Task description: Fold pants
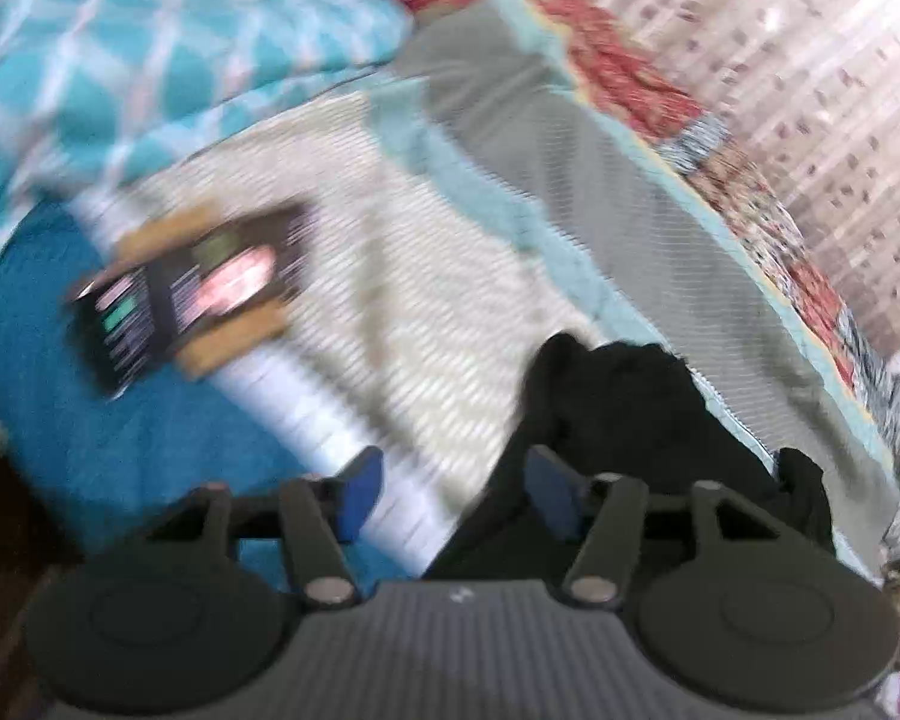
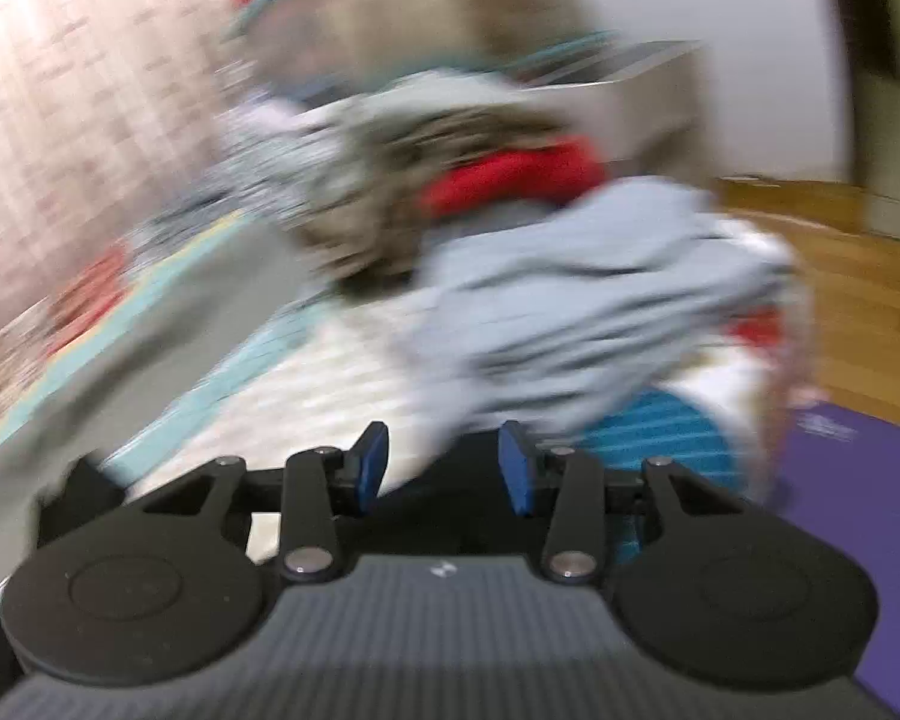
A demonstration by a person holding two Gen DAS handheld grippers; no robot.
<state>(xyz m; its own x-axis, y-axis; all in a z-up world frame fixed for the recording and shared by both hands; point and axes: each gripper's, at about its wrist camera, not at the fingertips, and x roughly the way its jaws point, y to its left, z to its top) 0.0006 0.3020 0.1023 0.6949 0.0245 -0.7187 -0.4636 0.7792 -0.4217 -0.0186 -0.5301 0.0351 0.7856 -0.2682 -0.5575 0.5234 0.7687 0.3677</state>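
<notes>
Both views are badly blurred. The left gripper (image 1: 453,495) has its jaws wide apart over a bed (image 1: 390,276); black pants (image 1: 624,420) lie bunched just ahead of the right-hand jaw, touching it but not clamped. A dark phone-like thing (image 1: 186,294) lies well ahead to the left. The right gripper (image 2: 444,465) also has wide jaws, with dark cloth (image 2: 450,483) between them and a grey-blue garment (image 2: 582,306) heaped just ahead.
</notes>
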